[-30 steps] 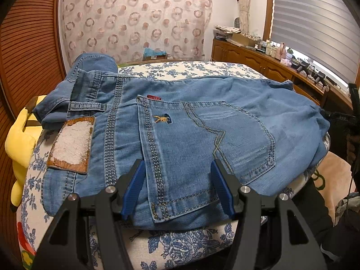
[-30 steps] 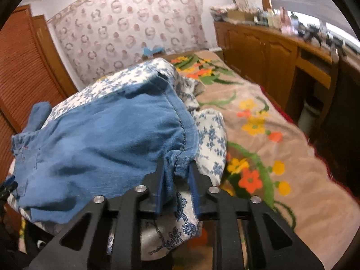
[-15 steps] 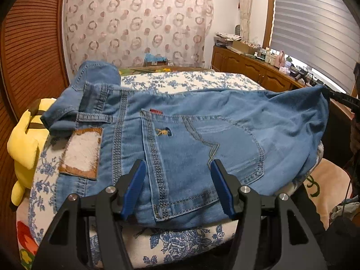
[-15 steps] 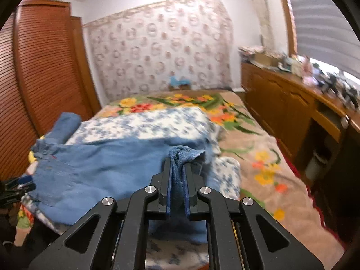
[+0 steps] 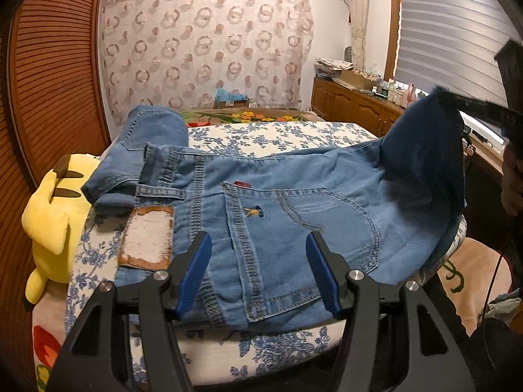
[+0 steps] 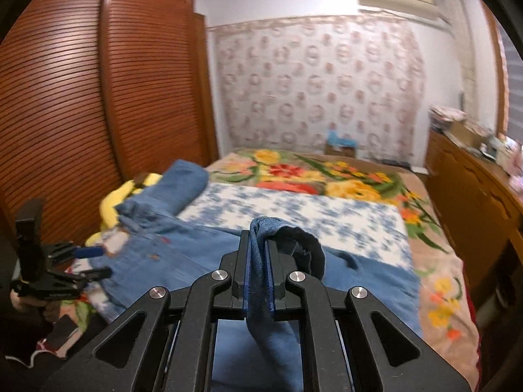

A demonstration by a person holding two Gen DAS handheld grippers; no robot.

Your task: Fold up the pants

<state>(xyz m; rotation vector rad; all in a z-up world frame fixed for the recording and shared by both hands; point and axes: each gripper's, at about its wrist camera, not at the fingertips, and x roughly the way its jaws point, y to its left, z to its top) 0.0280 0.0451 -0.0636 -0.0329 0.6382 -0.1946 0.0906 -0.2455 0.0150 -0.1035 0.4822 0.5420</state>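
Observation:
Blue denim pants (image 5: pixel 294 202) lie across a blue-flowered cushion (image 5: pixel 261 352), back pocket and leather waist patch (image 5: pixel 147 241) facing up. My left gripper (image 5: pixel 258 261) is open, its blue pads hovering over the near edge of the pants by the pocket. My right gripper (image 6: pixel 258 254) is shut on the leg end of the pants (image 6: pixel 261 261) and holds it lifted above the cushion; in the left wrist view the lifted cloth (image 5: pixel 428 150) rises at the right. The left gripper also shows in the right wrist view (image 6: pixel 65 277), at the waist end.
A yellow plush toy (image 5: pixel 55 215) lies left of the pants against a slatted wooden wardrobe (image 6: pixel 81 114). A floral blanket (image 6: pixel 327 176) covers the bed behind. A wooden dresser (image 6: pixel 474 202) with clutter runs along the right wall.
My right gripper has lifted the leg end up off the cushion's right edge and carries it higher, toward the waist. My left gripper stays open at the near edge.

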